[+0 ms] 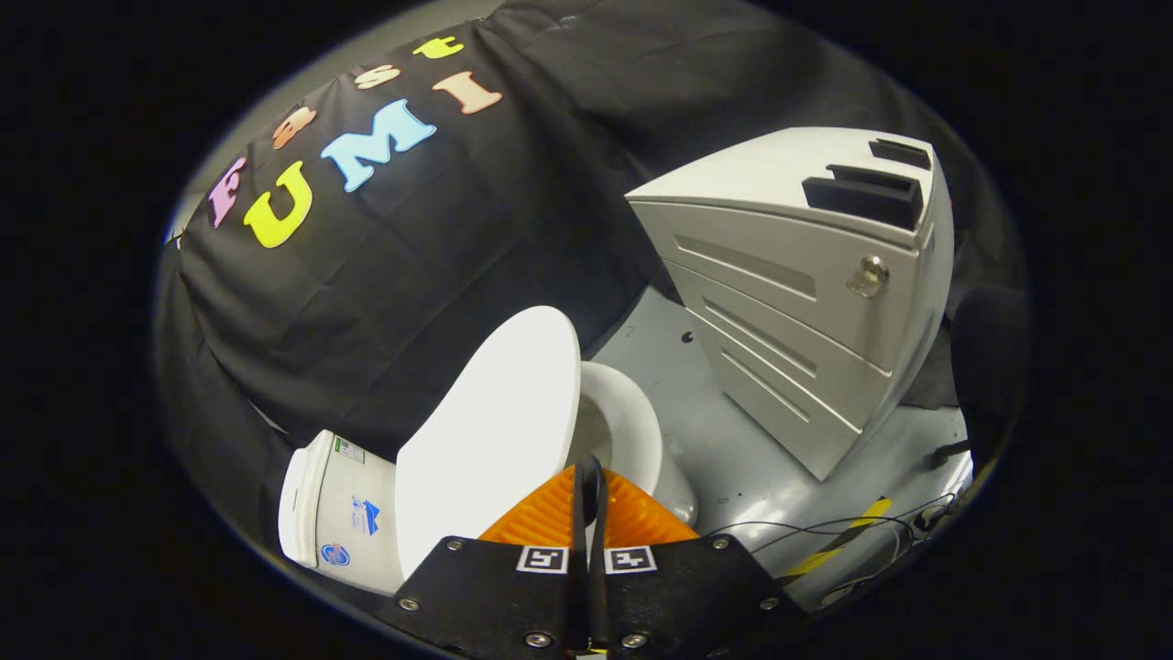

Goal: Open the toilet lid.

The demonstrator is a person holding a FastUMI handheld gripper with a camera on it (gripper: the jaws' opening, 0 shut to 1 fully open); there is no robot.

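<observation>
gripper view: the toilet lid (490, 440) stands raised, tilted up off the bowl (628, 431) just ahead of the fingers (589, 486), which are pressed together with nothing between them, their tips close to the lid's edge. the lifting looks largely done, with perhaps a last push back toward the tank (334, 513) left. the lid is plain, smooth and white. a grey drawer cabinet (806, 312) stands beyond on the floor (733, 458).
</observation>
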